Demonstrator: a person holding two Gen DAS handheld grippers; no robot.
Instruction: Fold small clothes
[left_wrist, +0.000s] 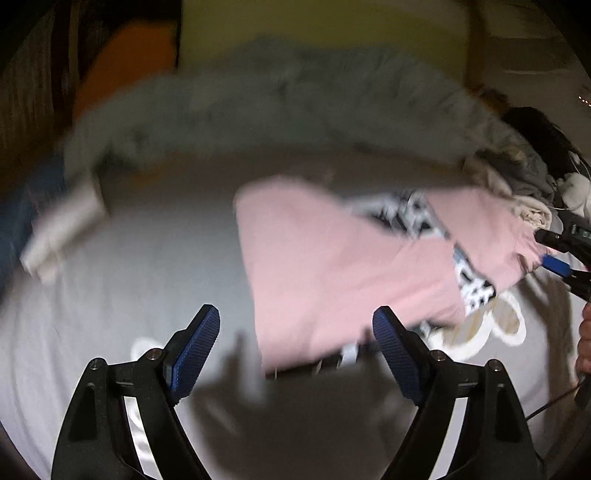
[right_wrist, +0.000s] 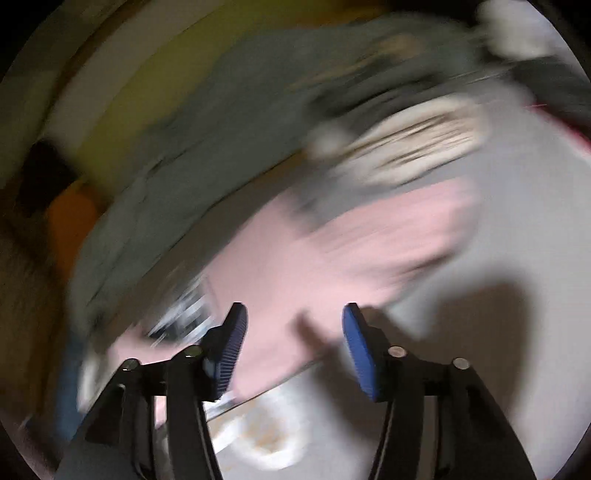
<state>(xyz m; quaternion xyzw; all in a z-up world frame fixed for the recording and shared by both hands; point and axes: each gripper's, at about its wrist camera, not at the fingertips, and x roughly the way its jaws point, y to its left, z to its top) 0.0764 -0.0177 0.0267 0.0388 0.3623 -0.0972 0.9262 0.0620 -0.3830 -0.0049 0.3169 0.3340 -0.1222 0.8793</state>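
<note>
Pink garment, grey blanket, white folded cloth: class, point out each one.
pink garment (left_wrist: 332, 266): left wrist view, middle of its top layer.
grey blanket (left_wrist: 280, 107): left wrist view, centre.
white folded cloth (left_wrist: 62, 229): left wrist view, its middle.

Soft matt pink cloth garment (left_wrist: 332, 266) lies on a smooth pale sheet (left_wrist: 129, 295); ribbed blue rubbery pads (left_wrist: 195, 347) face matt black plastic claw arms.

At twelve o'clock from my left camera a grey-green blanket (left_wrist: 280, 107) lies bunched along the far edge of the pale sheet (left_wrist: 122, 295). An orange cushion (left_wrist: 129, 55) sits at eleven, with a yellow wall (left_wrist: 314, 20) behind, all blurred.
</note>
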